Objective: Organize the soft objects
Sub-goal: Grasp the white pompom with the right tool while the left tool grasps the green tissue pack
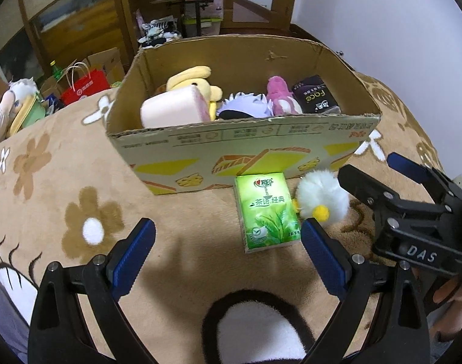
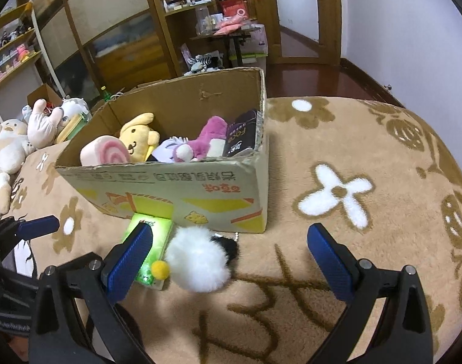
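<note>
A cardboard box (image 1: 231,145) (image 2: 176,182) stands on the brown flower blanket and holds several soft items: a pink roll plush (image 1: 173,110), a yellow dog plush (image 2: 140,139), a pink plush (image 1: 279,94) and a black tissue pack (image 1: 316,94). In front of it lie a green tissue pack (image 1: 266,212) (image 2: 153,242) and a white fluffy toy (image 1: 322,198) (image 2: 197,257) with a yellow pompom. My left gripper (image 1: 228,254) is open and empty, just short of the green pack. My right gripper (image 2: 231,257) is open around the white toy without touching it; it also shows at the right of the left wrist view (image 1: 382,176).
Plush toys (image 2: 6,148) lie at the blanket's left edge. A red paper bag (image 1: 85,86) and small boxes stand on the floor behind. Wooden shelves (image 2: 182,30) and a cluttered small table (image 2: 231,33) stand at the back. A dark wooden floor (image 2: 316,79) runs along the right.
</note>
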{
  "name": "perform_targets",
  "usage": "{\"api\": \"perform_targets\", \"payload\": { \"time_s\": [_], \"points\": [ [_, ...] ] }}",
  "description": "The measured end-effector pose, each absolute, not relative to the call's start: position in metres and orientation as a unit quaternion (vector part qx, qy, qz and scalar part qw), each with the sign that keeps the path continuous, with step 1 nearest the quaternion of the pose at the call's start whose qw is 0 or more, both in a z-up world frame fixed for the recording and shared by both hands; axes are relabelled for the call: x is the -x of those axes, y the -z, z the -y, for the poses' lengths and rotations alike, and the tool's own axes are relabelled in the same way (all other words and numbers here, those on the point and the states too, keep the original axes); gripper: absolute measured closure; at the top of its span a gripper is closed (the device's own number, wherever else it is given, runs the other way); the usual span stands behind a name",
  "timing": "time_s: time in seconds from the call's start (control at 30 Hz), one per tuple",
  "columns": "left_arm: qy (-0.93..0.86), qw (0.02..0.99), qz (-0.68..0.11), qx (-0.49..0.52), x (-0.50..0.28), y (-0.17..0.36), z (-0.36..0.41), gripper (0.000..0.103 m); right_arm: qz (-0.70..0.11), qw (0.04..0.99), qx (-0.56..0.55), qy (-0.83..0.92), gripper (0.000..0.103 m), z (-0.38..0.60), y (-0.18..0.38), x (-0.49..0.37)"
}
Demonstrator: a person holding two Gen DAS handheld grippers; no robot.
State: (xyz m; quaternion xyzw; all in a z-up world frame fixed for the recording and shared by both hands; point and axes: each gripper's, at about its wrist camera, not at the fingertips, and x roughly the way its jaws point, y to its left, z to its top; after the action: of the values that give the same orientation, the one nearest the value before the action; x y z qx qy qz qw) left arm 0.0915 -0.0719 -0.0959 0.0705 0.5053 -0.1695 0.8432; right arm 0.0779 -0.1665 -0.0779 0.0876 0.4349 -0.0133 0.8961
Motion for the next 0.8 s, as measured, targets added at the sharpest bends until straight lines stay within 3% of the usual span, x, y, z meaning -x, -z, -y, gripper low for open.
{"api": "perform_targets", "payload": {
  "time_s": [0.63, 0.8],
  "points": [
    [0.23, 0.811, -0.532, -0.085, -0.101, 0.128, 0.102, 0.008, -0.49, 0.863, -0.122, -0.019, 0.0, 0.165, 0.11, -0.102],
    [0.235, 0.804, -0.54, -0.077, -0.107, 0.138, 0.105, 0.008, -0.519, 0.845, -0.129, -0.028, 0.02, 0.164, 0.126, -0.106]
  ]
}}
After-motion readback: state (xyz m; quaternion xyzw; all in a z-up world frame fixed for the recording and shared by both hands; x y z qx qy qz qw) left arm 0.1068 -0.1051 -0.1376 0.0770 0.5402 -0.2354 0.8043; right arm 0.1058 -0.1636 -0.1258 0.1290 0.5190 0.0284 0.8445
